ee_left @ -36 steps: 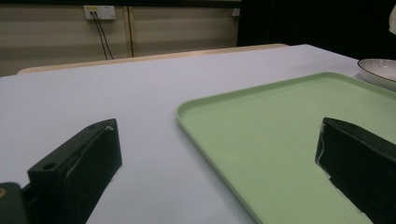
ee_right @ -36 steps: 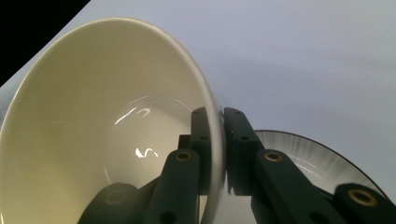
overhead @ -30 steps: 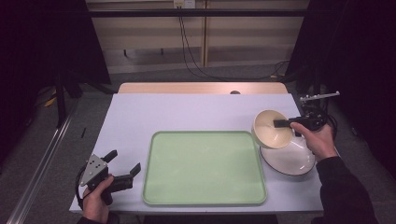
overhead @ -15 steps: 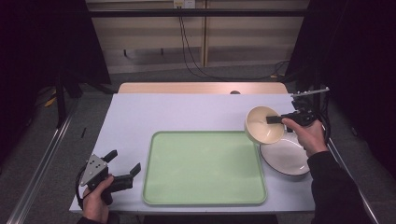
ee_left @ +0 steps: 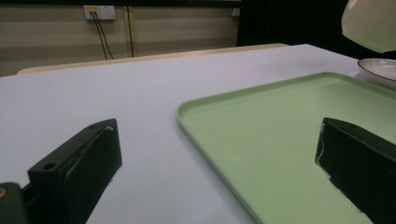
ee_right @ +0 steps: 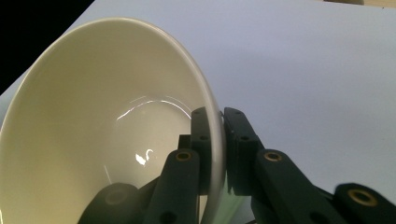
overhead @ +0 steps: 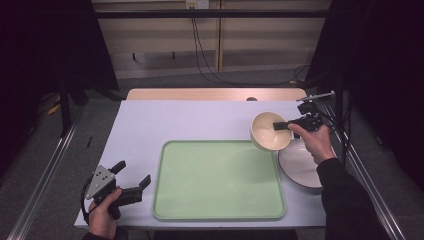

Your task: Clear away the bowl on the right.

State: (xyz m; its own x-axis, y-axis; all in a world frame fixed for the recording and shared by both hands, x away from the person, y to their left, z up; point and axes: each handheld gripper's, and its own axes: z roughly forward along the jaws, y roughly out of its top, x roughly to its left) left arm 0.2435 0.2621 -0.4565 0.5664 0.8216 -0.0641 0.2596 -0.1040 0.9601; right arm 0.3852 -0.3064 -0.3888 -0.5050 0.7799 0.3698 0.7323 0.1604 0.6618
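The right gripper (overhead: 281,125) clamps the glossy cream ceramic bowl (overhead: 267,131) by its rim, aloft just short of the pale green plastic tray (overhead: 220,200), apparently undelivered, while the left gripper (overhead: 134,175) rests, jaws apart.

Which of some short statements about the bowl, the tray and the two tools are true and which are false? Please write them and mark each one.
1. The right tool grips the cream bowl by its rim. True.
2. The green tray has a spoon on it. False: it is bare.
3. The left tool is open and holds nothing. True.
4. The bowl sits inside the white plate. False: it is held up beside the plate, at the tray's far right corner.
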